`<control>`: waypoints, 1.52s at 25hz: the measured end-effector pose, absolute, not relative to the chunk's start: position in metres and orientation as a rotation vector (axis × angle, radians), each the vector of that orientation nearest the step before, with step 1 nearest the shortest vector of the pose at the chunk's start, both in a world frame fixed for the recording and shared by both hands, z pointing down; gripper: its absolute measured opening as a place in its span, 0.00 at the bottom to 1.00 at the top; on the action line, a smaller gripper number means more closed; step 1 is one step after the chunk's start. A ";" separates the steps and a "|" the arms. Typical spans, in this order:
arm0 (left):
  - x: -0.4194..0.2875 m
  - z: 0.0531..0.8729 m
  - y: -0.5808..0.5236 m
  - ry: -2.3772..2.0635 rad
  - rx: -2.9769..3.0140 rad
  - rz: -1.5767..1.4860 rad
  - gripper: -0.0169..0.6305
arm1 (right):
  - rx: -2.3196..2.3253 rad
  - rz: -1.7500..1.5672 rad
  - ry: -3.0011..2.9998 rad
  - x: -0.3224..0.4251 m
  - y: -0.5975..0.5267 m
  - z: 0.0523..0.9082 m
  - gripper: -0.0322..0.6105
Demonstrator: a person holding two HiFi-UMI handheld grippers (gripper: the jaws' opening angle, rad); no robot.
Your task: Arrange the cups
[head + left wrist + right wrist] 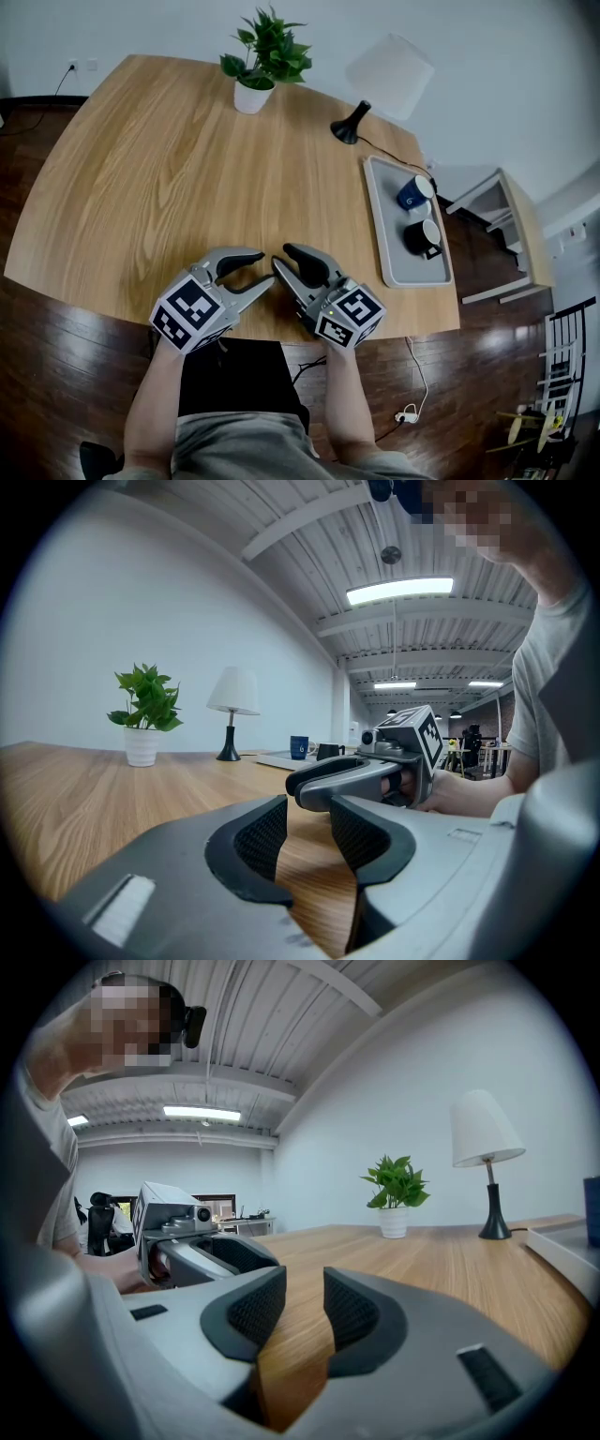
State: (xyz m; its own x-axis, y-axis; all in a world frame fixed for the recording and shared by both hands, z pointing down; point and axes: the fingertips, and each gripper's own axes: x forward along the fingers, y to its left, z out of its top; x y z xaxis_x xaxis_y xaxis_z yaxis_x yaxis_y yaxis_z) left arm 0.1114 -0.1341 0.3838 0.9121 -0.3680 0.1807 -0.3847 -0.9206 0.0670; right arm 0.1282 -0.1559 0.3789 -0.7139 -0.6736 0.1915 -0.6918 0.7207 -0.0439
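A pale wooden bench (169, 169) is seen from above. At its near edge rest the left claw (265, 269) and the right claw (279, 254), their tips almost touching. Each claw has its jaws slightly apart, with only bare wood between them. By the right edge lies a grey tray (412, 272) holding a blue cup (413, 193) and, just nearer, a black cup (422, 236). A potted plant (267, 52) stands at the far edge, and a lamp (352, 122) stands near the far right corner.
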 end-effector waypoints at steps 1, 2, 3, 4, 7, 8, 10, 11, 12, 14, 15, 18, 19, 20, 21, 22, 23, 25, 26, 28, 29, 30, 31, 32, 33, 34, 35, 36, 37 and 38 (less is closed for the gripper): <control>0.111 0.384 -0.134 -0.587 2.972 0.252 0.26 | 1.104 0.169 -2.762 0.128 -0.156 0.379 0.24; 0.111 0.383 -0.134 -0.587 2.973 0.253 0.26 | 1.104 0.168 -2.763 0.128 -0.156 0.378 0.24; 0.111 0.383 -0.134 -0.587 2.974 0.255 0.26 | 1.105 0.167 -2.763 0.127 -0.156 0.378 0.24; 0.110 0.383 -0.134 -0.588 2.974 0.255 0.26 | 1.105 0.165 -2.764 0.128 -0.156 0.378 0.24; 0.111 0.384 -0.135 -0.592 2.972 0.253 0.26 | 1.103 0.165 -2.763 0.128 -0.156 0.378 0.24; 0.111 0.384 -0.135 -0.592 2.971 0.253 0.26 | 1.103 0.166 -2.763 0.129 -0.156 0.378 0.24; 0.112 0.384 -0.135 -0.588 2.971 0.257 0.26 | 1.105 0.165 -2.763 0.129 -0.156 0.378 0.24; 0.113 0.384 -0.135 -0.584 2.972 0.260 0.26 | 1.108 0.164 -2.762 0.129 -0.156 0.378 0.24; 0.113 0.384 -0.134 -0.579 2.973 0.261 0.26 | 1.112 0.163 -2.762 0.130 -0.156 0.378 0.24; 0.113 0.384 -0.133 -0.570 2.976 0.258 0.26 | 1.115 0.163 -2.762 0.130 -0.156 0.378 0.24; 0.113 0.384 -0.133 -0.568 2.976 0.256 0.26 | 1.116 0.165 -2.762 0.130 -0.156 0.378 0.24; 0.113 0.384 -0.133 -0.567 2.978 0.255 0.26 | 1.117 0.166 -2.761 0.130 -0.156 0.378 0.24; 0.112 0.384 -0.133 -0.568 2.978 0.258 0.26 | 1.119 0.165 -2.761 0.130 -0.157 0.378 0.24; 0.112 0.384 -0.133 -0.568 2.978 0.261 0.26 | 1.120 0.164 -2.761 0.130 -0.157 0.378 0.24; 0.112 0.384 -0.133 -0.569 2.978 0.261 0.26 | 1.121 0.164 -2.761 0.130 -0.157 0.378 0.24; 0.112 0.384 -0.133 -0.570 2.978 0.258 0.26 | 1.122 0.164 -2.760 0.130 -0.157 0.378 0.24; 0.112 0.384 -0.133 -0.570 2.978 0.255 0.26 | 1.122 0.165 -2.760 0.130 -0.157 0.378 0.24; 0.112 0.384 -0.133 -0.569 2.978 0.252 0.26 | 1.123 0.167 -2.758 0.130 -0.156 0.378 0.24; 0.113 0.384 -0.133 -0.569 2.979 0.252 0.26 | 1.124 0.166 -2.758 0.130 -0.157 0.378 0.24; 0.112 0.383 -0.133 -0.570 2.981 0.251 0.26 | 1.125 0.164 -2.760 0.130 -0.157 0.377 0.24; 0.112 0.383 -0.133 -0.571 2.981 0.250 0.26 | 1.124 0.164 -2.760 0.130 -0.157 0.377 0.24; 0.112 0.383 -0.133 -0.573 2.980 0.249 0.26 | 1.123 0.165 -2.760 0.130 -0.157 0.377 0.24; 0.112 0.383 -0.133 -0.574 2.979 0.248 0.26 | 1.122 0.166 -2.759 0.130 -0.156 0.378 0.24; 0.112 0.383 -0.133 -0.572 2.978 0.250 0.26 | 1.123 0.167 -2.759 0.130 -0.156 0.378 0.24; 0.112 0.383 -0.132 -0.569 2.978 0.251 0.26 | 1.123 0.167 -2.758 0.130 -0.156 0.377 0.24; 0.112 0.383 -0.133 -0.568 2.979 0.251 0.26 | 1.124 0.166 -2.758 0.130 -0.156 0.377 0.24; 0.112 0.383 -0.133 -0.568 2.980 0.252 0.26 | 1.124 0.165 -2.759 0.130 -0.157 0.377 0.24; 0.112 0.383 -0.133 -0.569 2.981 0.252 0.26 | 1.124 0.164 -2.759 0.130 -0.157 0.377 0.24; 0.112 0.383 -0.133 -0.570 2.981 0.251 0.26 | 1.125 0.164 -2.759 0.130 -0.157 0.377 0.24; 0.112 0.383 -0.133 -0.570 2.980 0.252 0.26 | 1.125 0.164 -2.758 0.130 -0.157 0.377 0.24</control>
State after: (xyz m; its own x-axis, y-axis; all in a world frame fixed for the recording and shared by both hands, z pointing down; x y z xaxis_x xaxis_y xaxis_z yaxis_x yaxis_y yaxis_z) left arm 0.1120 -0.1330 0.3828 0.9165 -0.3575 0.1797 -0.3736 -0.9254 0.0643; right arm 0.1299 -0.1570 0.3768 -0.7051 -0.6841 0.1868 -0.7014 0.7115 -0.0415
